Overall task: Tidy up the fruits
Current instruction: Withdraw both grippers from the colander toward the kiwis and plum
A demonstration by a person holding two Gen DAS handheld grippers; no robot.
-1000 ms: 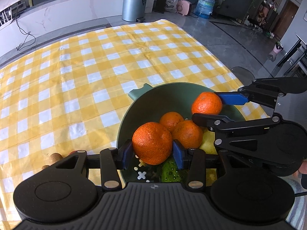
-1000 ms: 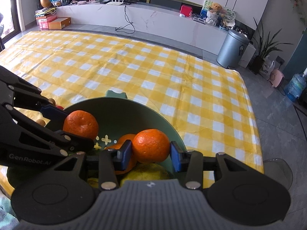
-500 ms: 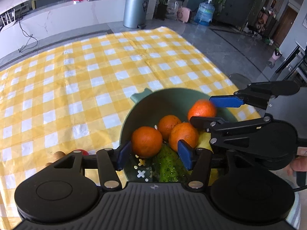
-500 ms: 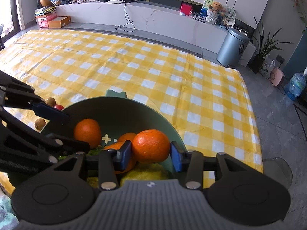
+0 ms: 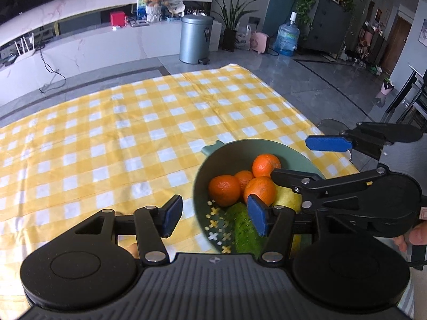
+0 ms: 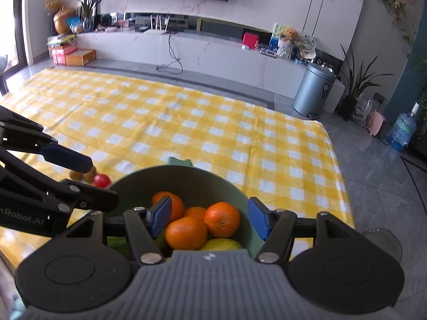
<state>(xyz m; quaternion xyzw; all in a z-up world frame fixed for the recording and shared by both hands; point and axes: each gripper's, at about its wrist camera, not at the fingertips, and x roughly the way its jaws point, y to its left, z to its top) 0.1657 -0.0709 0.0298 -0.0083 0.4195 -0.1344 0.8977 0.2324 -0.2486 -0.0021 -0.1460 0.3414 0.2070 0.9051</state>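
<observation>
Lettering "nRobot.AI" shows on the left tool (image 6: pixel 77 172), now spread wide and empty beside the green bowl (image 5: pixel 299 154); a second ago it gripped an orange (image 5: pixel 224 190), which now lies in the bowl. The right tool (image 6: pixel 210 220) has likewise let go of its orange (image 6: pixel 222 218) and gapes above the heap.

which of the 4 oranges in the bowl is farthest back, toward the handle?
The orange highest in the left wrist view, sitting alone against the far wall of the green bowl. The other three cluster nearer the camera, beside the green fruit.
</observation>
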